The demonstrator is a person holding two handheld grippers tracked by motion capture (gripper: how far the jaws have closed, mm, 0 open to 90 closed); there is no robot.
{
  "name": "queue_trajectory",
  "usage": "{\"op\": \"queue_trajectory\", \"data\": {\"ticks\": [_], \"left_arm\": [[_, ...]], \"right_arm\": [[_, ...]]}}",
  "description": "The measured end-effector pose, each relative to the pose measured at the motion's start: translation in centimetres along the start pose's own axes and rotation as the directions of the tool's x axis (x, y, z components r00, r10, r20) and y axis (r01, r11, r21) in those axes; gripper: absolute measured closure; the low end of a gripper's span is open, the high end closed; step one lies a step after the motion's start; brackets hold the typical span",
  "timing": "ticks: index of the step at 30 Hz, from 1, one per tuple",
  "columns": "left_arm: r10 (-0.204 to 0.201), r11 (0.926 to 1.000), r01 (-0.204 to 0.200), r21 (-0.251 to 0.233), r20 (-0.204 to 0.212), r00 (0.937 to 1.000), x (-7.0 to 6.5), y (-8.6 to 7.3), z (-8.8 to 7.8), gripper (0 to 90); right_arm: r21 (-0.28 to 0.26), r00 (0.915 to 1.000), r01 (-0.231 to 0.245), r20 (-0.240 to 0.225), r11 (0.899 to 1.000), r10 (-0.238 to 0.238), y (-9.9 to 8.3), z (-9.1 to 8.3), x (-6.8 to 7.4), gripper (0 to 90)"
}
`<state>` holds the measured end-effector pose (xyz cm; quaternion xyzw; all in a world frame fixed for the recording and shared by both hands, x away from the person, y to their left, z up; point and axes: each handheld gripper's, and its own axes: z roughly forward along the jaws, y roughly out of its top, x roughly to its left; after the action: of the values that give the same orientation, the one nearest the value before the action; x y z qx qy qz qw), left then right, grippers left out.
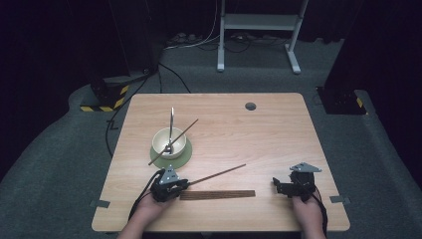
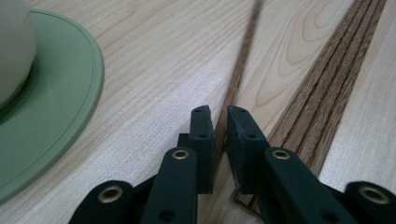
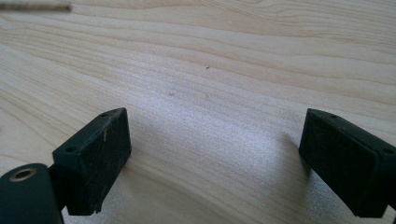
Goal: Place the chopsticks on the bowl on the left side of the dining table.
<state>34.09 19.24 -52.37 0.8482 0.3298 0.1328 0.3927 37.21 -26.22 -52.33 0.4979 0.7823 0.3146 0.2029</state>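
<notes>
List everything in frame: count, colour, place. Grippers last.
table: 1, light wood, centre; dark round hole near far edge
bowl: 1, cream, left of centre, on the saucer
saucer: 1, green, under bowl
spoon: 1, metal, standing in bowl
chopstick on bowl: 1, dark brown, slanting across rim
chopstick in jaws: 1, dark brown, near end between left jaws
slatted strip: 1, brown wood, near edge
white frame: 1, floor beyond table
left gripper: black, shut on chopstick
right gripper: black, open over bare table
</notes>
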Motion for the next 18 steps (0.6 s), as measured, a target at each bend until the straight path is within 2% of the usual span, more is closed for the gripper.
{"op": "queue_trajectory", "data": {"ticks": [6,8,9,12,16,18], "left_arm": [[-0.001,1.0,0.001,0.002,-0.007,1.0,0.0,0.0,0.0,82.7],[-0.003,1.0,0.003,0.006,-0.029,0.9996,-0.2,0.1,0.1,79.9],[0.012,0.9999,-0.011,0.01,-0.036,0.9993,-0.3,0.2,0.1,78.6],[0.006,0.9998,-0.005,0.017,-0.063,0.998,-0.3,0.5,0.3,74.3],[0.011,0.9998,-0.009,0.018,-0.069,0.9975,-0.4,0.9,0.7,72.5],[0.001,0.9999,0.0,0.015,-0.065,0.9979,-0.4,1.0,0.9,72.4]], "right_arm": [[-0.006,0.9999,0.01,0.003,1.0,-0.01,0.0,0.0,-0.1,8.8],[-0.005,1.0,0.009,0.003,1.0,-0.009,0.0,0.0,-0.1,8.8],[0.0,1.0,0.0,0.0,1.0,0.0,0.0,0.0,0.0,8.8],[-0.004,1.0,0.006,0.003,1.0,-0.006,0.0,0.0,0.0,8.8],[-0.005,1.0,0.007,0.003,1.0,-0.007,0.0,0.0,0.0,8.8],[-0.005,1.0,0.007,0.003,1.0,-0.007,0.0,0.0,0.0,8.8]]}}
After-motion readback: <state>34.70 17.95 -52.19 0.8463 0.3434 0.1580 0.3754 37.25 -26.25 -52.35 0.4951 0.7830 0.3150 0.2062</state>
